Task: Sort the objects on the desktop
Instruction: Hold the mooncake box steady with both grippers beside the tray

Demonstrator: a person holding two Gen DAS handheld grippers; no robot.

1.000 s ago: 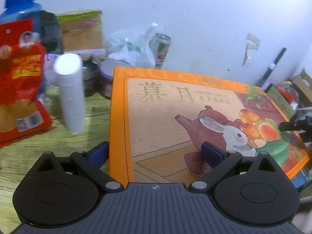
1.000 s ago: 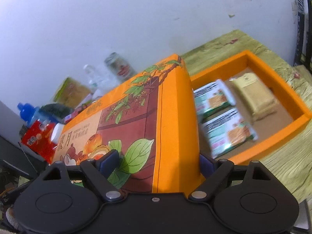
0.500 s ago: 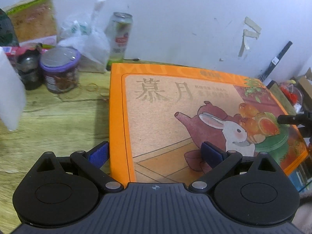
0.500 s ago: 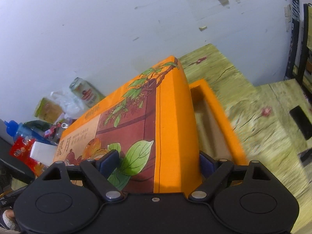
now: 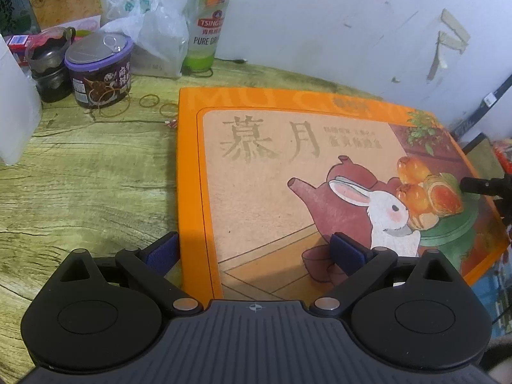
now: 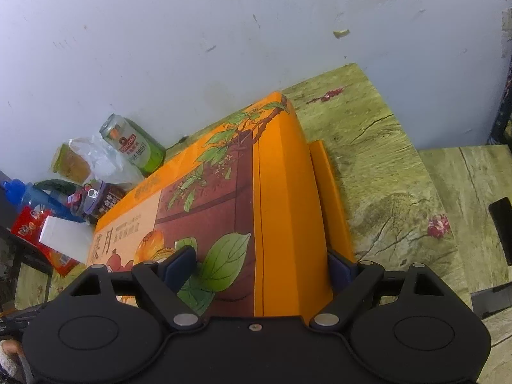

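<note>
Both grippers, left (image 5: 254, 251) and right (image 6: 260, 267), are closed on the orange lid (image 5: 297, 188), each pinching one edge; the tray (image 6: 329, 192) shows at 3 o'clock beside it.

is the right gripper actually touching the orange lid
Touching. In the right wrist view the right gripper straddles the orange lid's edge, one blue finger on its printed top, the other against its orange side, with no gap showing.
</note>
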